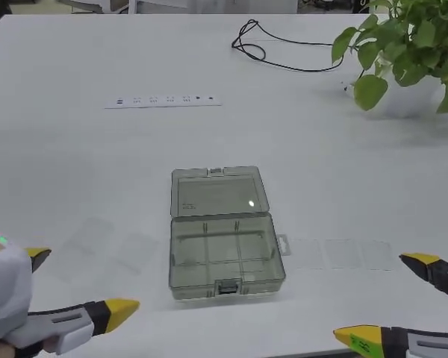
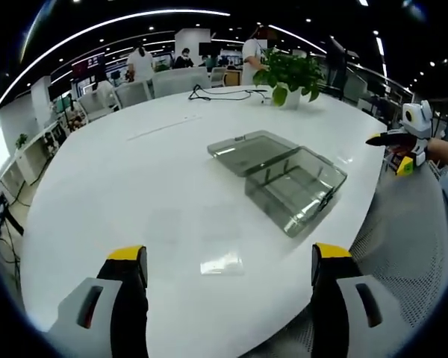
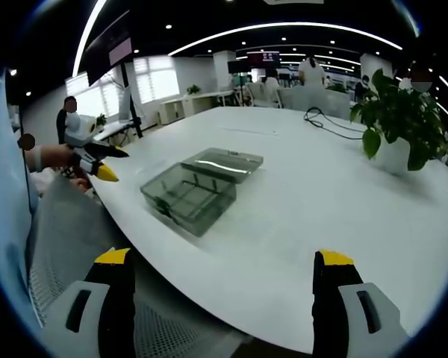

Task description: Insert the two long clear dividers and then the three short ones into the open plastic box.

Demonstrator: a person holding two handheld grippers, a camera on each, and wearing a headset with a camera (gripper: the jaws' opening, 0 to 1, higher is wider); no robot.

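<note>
A: Now, box (image 1: pixel 224 257)?
B: 1 pc, lid (image 1: pixel 218 190) open, mid-table (image 1: pixel 75 164), betw. the two tongs.
A: Dividers (image 1: pixel 340 253)?
B: Clear, faint. 3 flat just R of box, 2 flat to its L.
A: Tongs?
B: L gripper (image 1: pixel 84 281) jaws apart, nothing held. R gripper (image 1: pixel 382 298) same. Both at near edge, apart from box.
A: Other?
B: Plant (image 1: pixel 403 45), cable (image 1: pixel 284 48), far side.
</note>
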